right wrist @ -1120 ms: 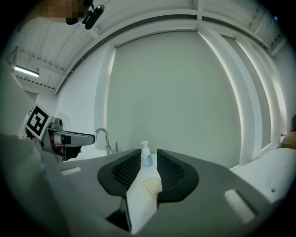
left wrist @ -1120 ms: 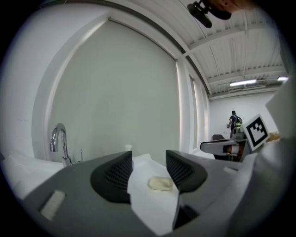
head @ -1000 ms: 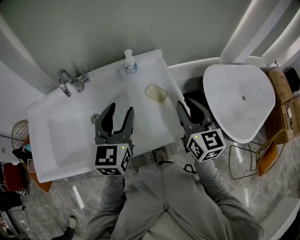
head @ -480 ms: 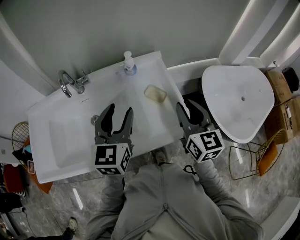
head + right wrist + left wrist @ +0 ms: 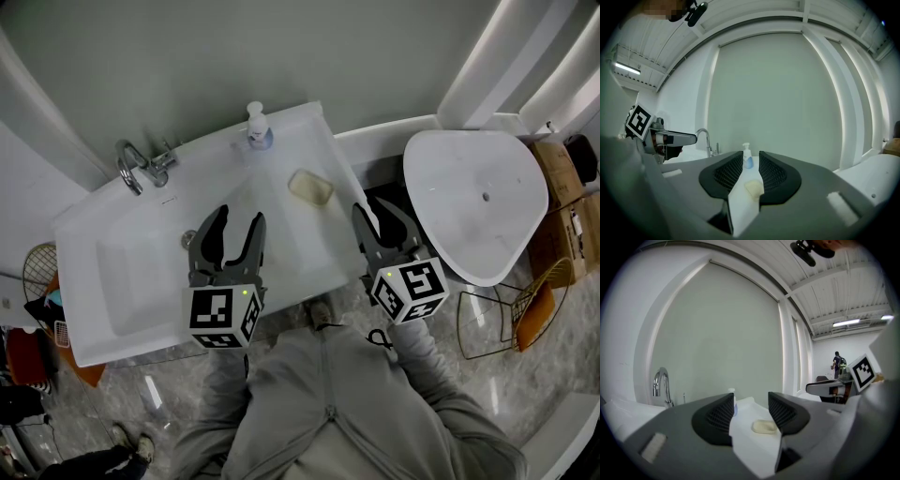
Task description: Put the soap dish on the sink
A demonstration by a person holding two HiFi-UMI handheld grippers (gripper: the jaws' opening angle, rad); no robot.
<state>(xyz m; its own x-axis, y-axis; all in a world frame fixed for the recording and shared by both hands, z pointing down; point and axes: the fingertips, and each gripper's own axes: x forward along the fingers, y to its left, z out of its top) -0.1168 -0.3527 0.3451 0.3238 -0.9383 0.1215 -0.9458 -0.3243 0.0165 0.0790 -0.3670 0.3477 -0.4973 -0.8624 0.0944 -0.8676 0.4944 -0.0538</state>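
A cream soap dish (image 5: 311,187) lies on the flat right part of the white sink (image 5: 112,225), between its basin and its right edge. The same soap dish (image 5: 764,426) shows between the left jaws, and the soap dish (image 5: 753,188) also shows past the right jaws. My left gripper (image 5: 230,228) hangs open over the sink's front middle, nothing in it. Open and empty too, my right gripper (image 5: 378,219) hovers at the sink's right front corner, a little nearer to me than the dish. Neither gripper touches the dish.
A chrome tap (image 5: 134,165) stands at the sink's back left. A soap pump bottle (image 5: 257,126) stands at its back edge. A white bathtub (image 5: 478,202) sits to the right. Wire baskets (image 5: 534,300) stand on the floor. A person's shoes (image 5: 127,441) show at lower left.
Both grippers have stayed almost still. The dish has not moved. A bystander's feet have come into view at the lower left.
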